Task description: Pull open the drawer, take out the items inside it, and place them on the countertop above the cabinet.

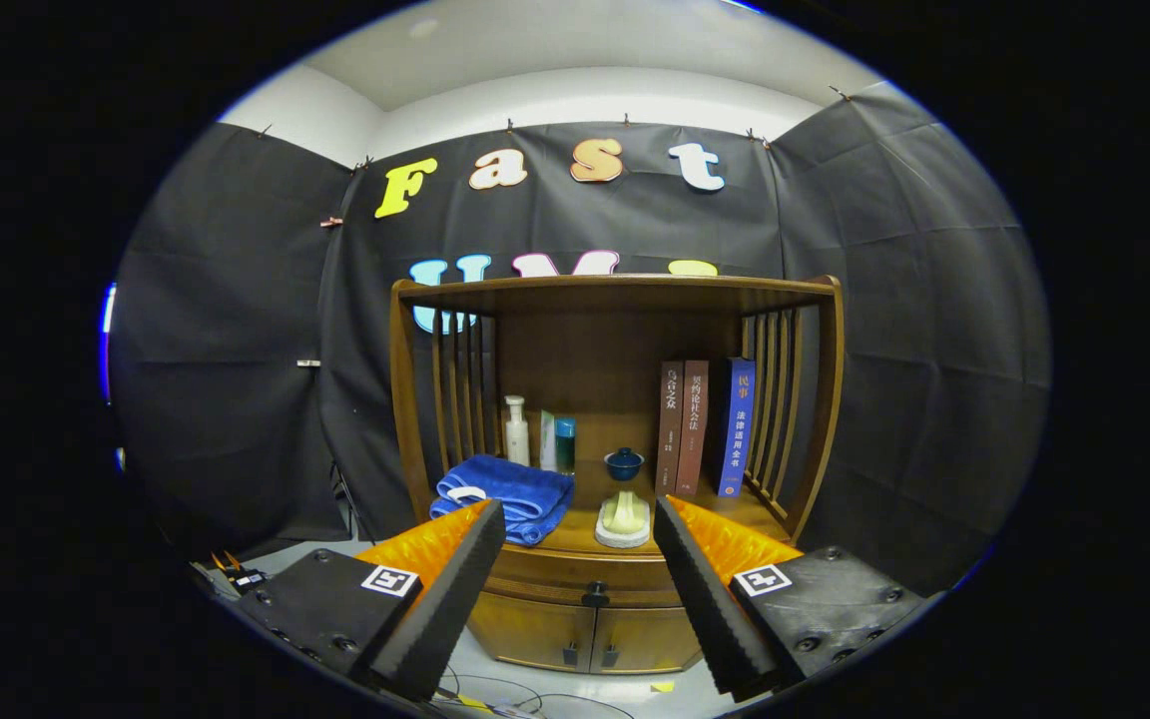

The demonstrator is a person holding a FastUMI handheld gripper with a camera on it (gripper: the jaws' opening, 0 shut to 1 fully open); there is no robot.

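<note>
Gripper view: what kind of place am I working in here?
Likely a staged test booth, not a real home: black cloth walls hang behind a wooden cabinet dressed with books, a folded blue towel and bottles. The tongs stand open ahead of its closed drawer.

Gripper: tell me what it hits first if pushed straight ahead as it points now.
Probably the drawer front, near its knob, which sits between the open fingers of the gripper and well beyond them. Depth is unclear; a slightly higher line would reach the countertop edge instead.
</note>
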